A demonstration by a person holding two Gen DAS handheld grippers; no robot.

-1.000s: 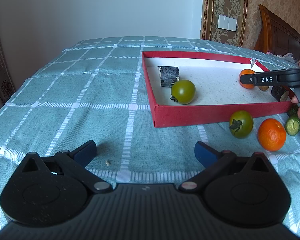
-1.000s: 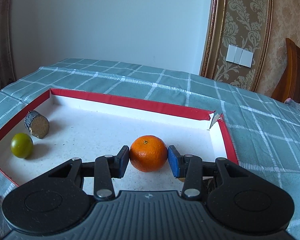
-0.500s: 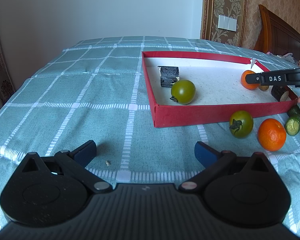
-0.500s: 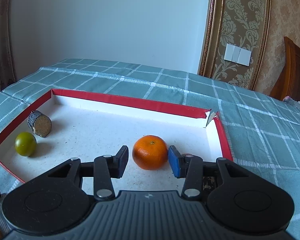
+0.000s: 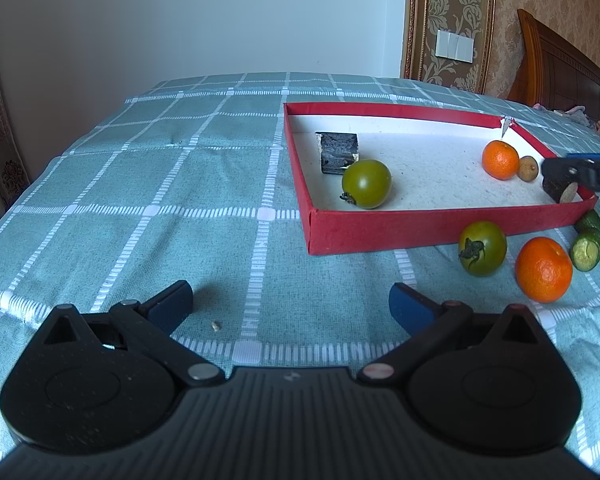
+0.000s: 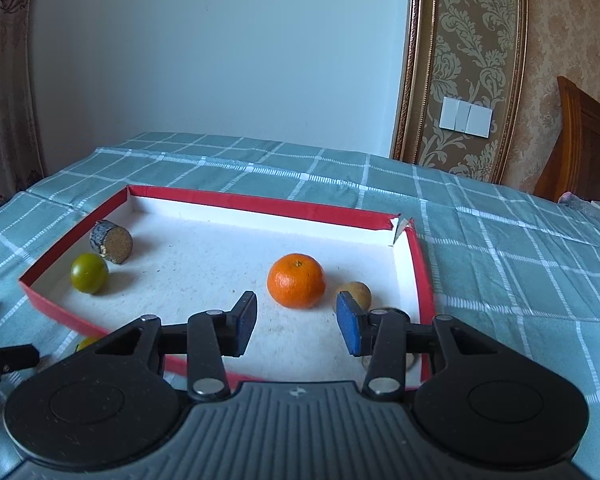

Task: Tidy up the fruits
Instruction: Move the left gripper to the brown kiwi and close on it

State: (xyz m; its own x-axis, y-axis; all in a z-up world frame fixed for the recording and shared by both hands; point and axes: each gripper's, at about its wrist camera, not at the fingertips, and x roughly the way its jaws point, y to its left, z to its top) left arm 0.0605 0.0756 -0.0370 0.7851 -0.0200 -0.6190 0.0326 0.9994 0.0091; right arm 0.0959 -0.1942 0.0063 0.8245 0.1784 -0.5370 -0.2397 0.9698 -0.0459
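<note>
A red-walled tray (image 6: 236, 201) (image 5: 380, 236) with a white floor lies on the checked cloth. In it rest an orange mandarin (image 6: 296, 280) (image 5: 500, 159), a small tan fruit (image 6: 356, 295) (image 5: 527, 168), a green tomato (image 6: 89, 273) (image 5: 366, 184) and a dark log-like piece (image 6: 112, 242) (image 5: 337, 153). My right gripper (image 6: 296, 324) hangs just short of the mandarin, its jaws opening, nothing between them. In front of the tray lie a second green tomato (image 5: 482, 248), a second mandarin (image 5: 543, 269) and a cucumber piece (image 5: 589, 240). My left gripper (image 5: 290, 304) is open over bare cloth.
Another dark log piece (image 5: 560, 190) lies in the tray's near right corner. A crumb (image 5: 215, 325) sits on the cloth by my left fingers. A wooden headboard (image 5: 560, 72) and a papered wall with switches (image 6: 466, 117) stand behind the bed.
My right gripper let go of the mandarin, opened and pulled back and up from it. The mandarin stays on the tray floor. My left gripper has not moved.
</note>
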